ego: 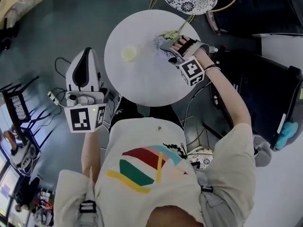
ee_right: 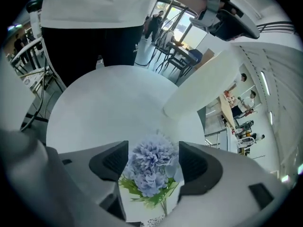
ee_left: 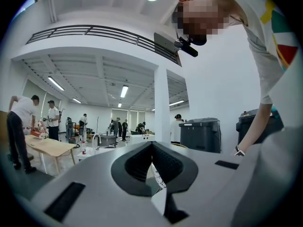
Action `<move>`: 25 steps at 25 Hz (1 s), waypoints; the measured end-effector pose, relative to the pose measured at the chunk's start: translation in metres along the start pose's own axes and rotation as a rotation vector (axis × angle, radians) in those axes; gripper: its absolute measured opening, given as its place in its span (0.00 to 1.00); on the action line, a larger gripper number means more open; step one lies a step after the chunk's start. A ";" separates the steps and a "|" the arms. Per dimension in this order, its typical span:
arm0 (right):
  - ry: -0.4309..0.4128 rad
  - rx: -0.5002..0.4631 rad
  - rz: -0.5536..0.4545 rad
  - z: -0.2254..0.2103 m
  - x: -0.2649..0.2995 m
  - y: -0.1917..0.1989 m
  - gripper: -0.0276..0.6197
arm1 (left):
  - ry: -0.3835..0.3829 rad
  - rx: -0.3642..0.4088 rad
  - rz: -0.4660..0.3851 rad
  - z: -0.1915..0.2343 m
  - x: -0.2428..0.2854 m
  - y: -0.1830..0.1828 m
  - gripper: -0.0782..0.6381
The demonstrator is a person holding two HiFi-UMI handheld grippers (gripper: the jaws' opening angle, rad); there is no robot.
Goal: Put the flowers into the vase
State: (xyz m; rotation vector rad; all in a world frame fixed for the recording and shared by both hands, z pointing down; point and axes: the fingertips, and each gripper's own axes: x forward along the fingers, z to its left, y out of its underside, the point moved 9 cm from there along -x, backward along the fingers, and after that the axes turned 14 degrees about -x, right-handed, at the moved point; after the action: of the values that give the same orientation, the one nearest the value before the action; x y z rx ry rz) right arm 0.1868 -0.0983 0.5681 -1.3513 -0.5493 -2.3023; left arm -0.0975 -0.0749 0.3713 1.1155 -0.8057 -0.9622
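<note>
Two views disagree usefully on the right gripper (ego: 163,45). From the head view I see only its body and marker cube over the round white table (ego: 142,86) at about 2 o'clock from the table's centre, with a green stem running off toward the small patterned table (ego: 187,3) at 1 o'clock. The right gripper view alone shows what sits between the jaws, a pale blue flower (ee_right: 151,167) with green leaves below the bloom. The jaws stand part-way apart and the bloom fills the gap, with petals against both pads (ee_right: 110,161), so I record it as gripped at the head. The vase (ego: 129,54) appears from above as a pale round mouth at 9 o'clock from the right gripper and apart from it. In the right gripper view it rises as a cream body at 1 o'clock from the flower. The left gripper (ego: 88,50) hangs off the table's edge at 9 o'clock, pointing to 12. Its own view shows the jaw tips met and nothing between them, and it faces an open hall with people and dark bins (ee_left: 199,134), a background the head view does not show.
</note>
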 end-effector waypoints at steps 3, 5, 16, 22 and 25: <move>-0.027 -0.027 0.011 0.003 0.012 0.000 0.56 | 0.002 -0.006 0.003 0.000 -0.002 0.002 0.11; -0.025 -0.044 0.024 0.003 0.018 -0.001 0.56 | 0.000 -0.009 0.003 0.002 -0.003 0.002 0.11; 0.052 0.055 0.049 -0.005 0.019 -0.007 0.35 | 0.000 -0.033 -0.006 0.006 -0.009 0.001 0.12; 0.187 0.142 0.061 -0.022 -0.012 -0.018 0.33 | 0.022 -0.026 -0.031 0.005 -0.008 -0.008 0.11; 0.289 0.266 0.063 -0.031 -0.034 -0.023 0.32 | 0.035 -0.024 -0.046 0.002 -0.008 -0.013 0.11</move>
State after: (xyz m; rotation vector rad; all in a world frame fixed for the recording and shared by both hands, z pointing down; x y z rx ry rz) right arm 0.1672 -0.0902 0.5215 -0.8820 -0.6776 -2.2264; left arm -0.1054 -0.0706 0.3591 1.1314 -0.7417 -0.9854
